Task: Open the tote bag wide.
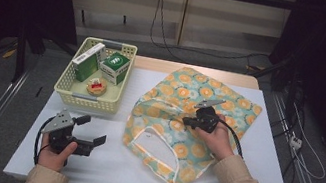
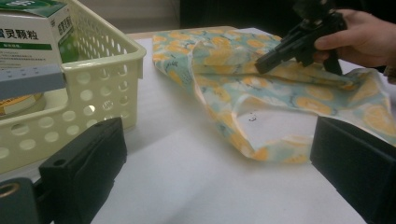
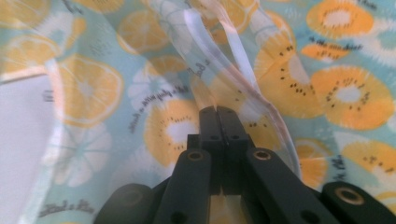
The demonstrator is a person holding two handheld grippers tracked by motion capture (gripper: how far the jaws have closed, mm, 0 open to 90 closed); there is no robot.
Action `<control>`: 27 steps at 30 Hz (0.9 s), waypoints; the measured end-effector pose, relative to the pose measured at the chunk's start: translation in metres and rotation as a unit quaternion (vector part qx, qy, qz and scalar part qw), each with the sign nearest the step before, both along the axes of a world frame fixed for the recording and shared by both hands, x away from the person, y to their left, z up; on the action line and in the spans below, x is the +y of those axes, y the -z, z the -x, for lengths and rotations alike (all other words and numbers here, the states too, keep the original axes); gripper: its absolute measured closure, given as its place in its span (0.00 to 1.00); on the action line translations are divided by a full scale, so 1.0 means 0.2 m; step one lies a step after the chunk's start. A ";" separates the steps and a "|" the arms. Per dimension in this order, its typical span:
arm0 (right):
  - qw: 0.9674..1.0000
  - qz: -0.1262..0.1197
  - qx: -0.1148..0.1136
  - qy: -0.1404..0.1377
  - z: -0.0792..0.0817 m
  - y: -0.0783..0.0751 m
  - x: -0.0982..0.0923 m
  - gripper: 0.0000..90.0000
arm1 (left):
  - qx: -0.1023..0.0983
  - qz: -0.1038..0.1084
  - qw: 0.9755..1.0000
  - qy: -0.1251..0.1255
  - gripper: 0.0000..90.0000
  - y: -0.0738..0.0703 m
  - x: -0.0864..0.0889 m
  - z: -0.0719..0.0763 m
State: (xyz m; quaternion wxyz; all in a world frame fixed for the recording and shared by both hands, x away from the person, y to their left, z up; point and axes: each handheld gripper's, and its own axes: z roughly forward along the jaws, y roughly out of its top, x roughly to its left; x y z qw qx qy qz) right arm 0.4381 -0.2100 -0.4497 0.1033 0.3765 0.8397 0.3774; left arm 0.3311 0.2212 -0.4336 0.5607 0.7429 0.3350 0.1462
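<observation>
Your right gripper sits on the fruit-print bag; your left gripper waits apart from it, spread wide.

The bag lies crumpled on the right half of the white table, its opening facing you and your left side. Your right gripper's jaws are pressed together at the folded upper layer near the bag's middle; whether cloth is caught between them I cannot tell, as the tips meet right at a clear trim strip. Your left gripper rests low near the table's front left corner, jaws released, nothing between them, pointing toward the bag. Behind it stands the pale yellow basket, just beside the bag's left edge. It holds two green-and-white boxes upright at the back and a small round tin in front.
</observation>
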 end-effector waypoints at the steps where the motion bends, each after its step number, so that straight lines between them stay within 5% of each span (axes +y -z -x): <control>1: 1.000 -0.004 0.000 -0.007 0.02 -0.02 0.01 1.00 | -0.001 -0.001 1.000 0.001 0.04 0.00 0.00 0.00; 6: 0.999 -0.036 0.001 -0.027 0.09 -0.13 0.00 1.00 | -0.002 -0.002 1.000 0.000 0.04 0.00 0.00 0.00; 12: 0.999 -0.036 -0.035 0.012 0.03 -0.20 -0.08 1.00 | 0.000 -0.002 1.000 0.002 0.04 0.00 -0.01 0.00; 19: 0.998 -0.010 -0.032 0.051 -0.09 -0.05 -0.15 1.00 | 0.000 -0.001 1.000 0.003 0.04 0.00 -0.01 0.00; 27: 0.999 -0.004 -0.010 0.047 -0.12 0.06 -0.12 0.92 | 0.001 -0.004 1.000 0.003 0.04 0.00 -0.01 0.00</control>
